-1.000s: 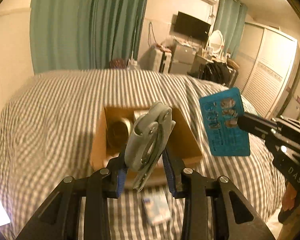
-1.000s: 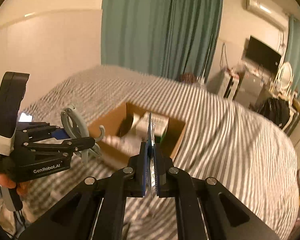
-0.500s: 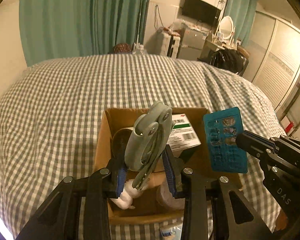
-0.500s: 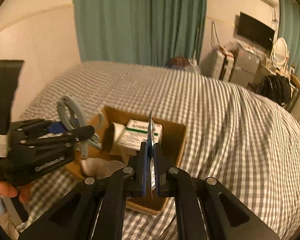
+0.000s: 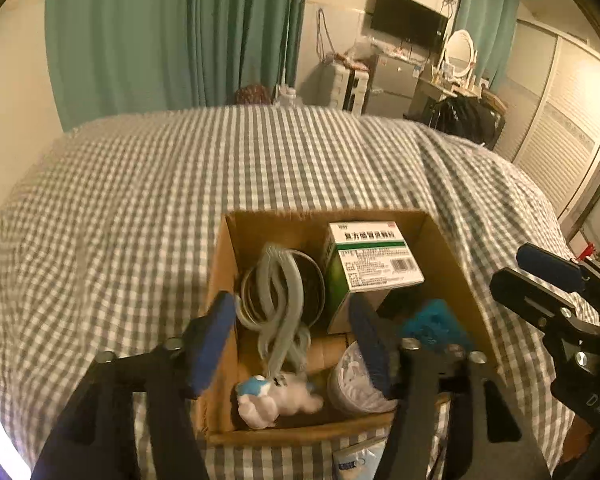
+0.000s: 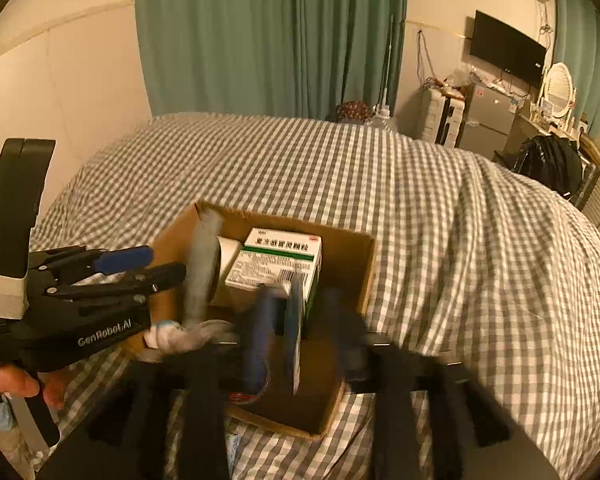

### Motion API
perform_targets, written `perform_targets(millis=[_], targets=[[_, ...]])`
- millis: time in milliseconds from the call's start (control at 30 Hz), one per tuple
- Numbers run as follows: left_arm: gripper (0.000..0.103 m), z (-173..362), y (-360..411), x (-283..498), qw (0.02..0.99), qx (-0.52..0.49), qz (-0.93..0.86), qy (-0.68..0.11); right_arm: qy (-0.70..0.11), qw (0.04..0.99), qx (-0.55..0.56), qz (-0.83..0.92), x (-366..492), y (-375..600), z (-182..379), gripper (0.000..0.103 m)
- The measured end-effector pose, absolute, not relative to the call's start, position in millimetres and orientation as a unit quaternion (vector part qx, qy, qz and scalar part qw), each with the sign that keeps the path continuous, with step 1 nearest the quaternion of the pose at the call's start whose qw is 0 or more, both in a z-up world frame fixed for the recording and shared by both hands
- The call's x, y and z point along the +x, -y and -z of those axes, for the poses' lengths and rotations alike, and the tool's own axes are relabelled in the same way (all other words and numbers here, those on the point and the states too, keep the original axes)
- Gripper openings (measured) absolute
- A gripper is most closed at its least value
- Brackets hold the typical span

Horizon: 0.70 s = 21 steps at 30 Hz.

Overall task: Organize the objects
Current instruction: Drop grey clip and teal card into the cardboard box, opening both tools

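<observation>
Setting: bedroom with teal curtains [image 5: 172, 32]; a gingham bedspread [image 5: 180, 168] serves as the work surface.
Container: an open cardboard box [image 5: 440, 236] is set on the bedspread, directly below both grippers.
Left gripper [image 5: 292, 336]: jaws are spread wide, nothing is held; a blurred grey-green clamp [image 5: 280, 292] is seen between the fingers, apparently dropping into the box.
Right gripper [image 6: 296, 332]: fingers are parted and blurred; a teal blister card [image 6: 294, 332] stands edge-on between them, and contact cannot be confirmed.
Box contents: a green-and-white medicine carton [image 5: 370, 264] at the far side, a metal ring [image 5: 284, 292] to its left, a small white plush toy [image 5: 276, 396] at the near wall, a white wrapped round item [image 5: 356, 384] beside it.
Outside the box: a blue-and-white packet [image 5: 356, 460] is left on the bedspread at the near wall.
Technique note: release is best made low and centred over the opening, so flat items are kept from catching on the rim; grippers are best lifted straight up afterwards.
</observation>
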<state>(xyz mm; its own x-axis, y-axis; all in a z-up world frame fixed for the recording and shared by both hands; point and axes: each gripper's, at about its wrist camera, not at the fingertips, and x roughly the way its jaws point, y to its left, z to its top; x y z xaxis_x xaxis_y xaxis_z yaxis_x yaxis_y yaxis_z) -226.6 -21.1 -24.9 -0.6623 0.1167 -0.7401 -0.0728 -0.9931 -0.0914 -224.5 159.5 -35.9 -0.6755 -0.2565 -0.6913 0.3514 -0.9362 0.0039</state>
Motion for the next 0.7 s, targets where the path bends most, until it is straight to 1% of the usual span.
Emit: perform_targets(millis=[33, 67, 100, 167, 233, 267, 367, 500, 533, 600, 700], targets=[[0.068, 18.9, 21.3, -220.5, 0.049, -0.402, -0.914, 0.027, -0.062, 0.167, 0.362, 0.915, -220.6, -160.5, 31.3, 0.048], [0.071, 13.4, 21.7, -215.4, 0.048, -0.397, -0.916, 0.026, -0.060, 0.167, 0.358, 0.917, -217.1, -161.5, 27.3, 0.048], [0.076, 7.9, 22.1, -209.3, 0.045, -0.390, -0.919, 0.025, -0.060, 0.166, 0.352, 0.919, -210.8, -163.7, 20.6, 0.050], [0.080, -3.9, 23.5, -194.1, 0.036, -0.375, -0.926, 0.026, -0.061, 0.163, 0.343, 0.923, -201.8, -166.5, 11.6, 0.055], [0.080, -14.7, 23.8, -177.5, 0.034, -0.362, -0.931, 0.024, -0.061, 0.162, 0.332, 0.927, -189.2, -171.6, 1.1, 0.062], [0.081, -19.3, 23.9, -169.9, 0.032, -0.357, -0.933, 0.021, -0.062, 0.163, 0.330, 0.928, -183.6, -173.4, -2.7, 0.063], [0.088, -33.0, 22.9, -143.1, 0.019, -0.336, -0.942, 0.006, -0.069, 0.165, 0.319, 0.931, -161.8, -179.6, -13.9, 0.067], [0.093, -52.0, 22.2, -105.7, 0.001, -0.297, -0.955, -0.018, -0.074, 0.172, 0.309, 0.932, -135.3, -186.9, -24.9, 0.078], [0.093, -55.8, 22.7, -95.1, -0.003, -0.288, -0.957, -0.023, -0.079, 0.176, 0.305, 0.933, -126.3, -188.8, -28.6, 0.082], [0.099, -58.0, 23.1, -82.1, -0.005, -0.280, -0.959, -0.029, -0.091, 0.176, 0.294, 0.935, -111.2, -190.2, -32.9, 0.089], [0.101, -49.2, 22.1, -64.2, -0.016, -0.275, -0.960, -0.044, -0.103, 0.182, 0.282, 0.936, -93.5, -191.9, -35.4, 0.093]])
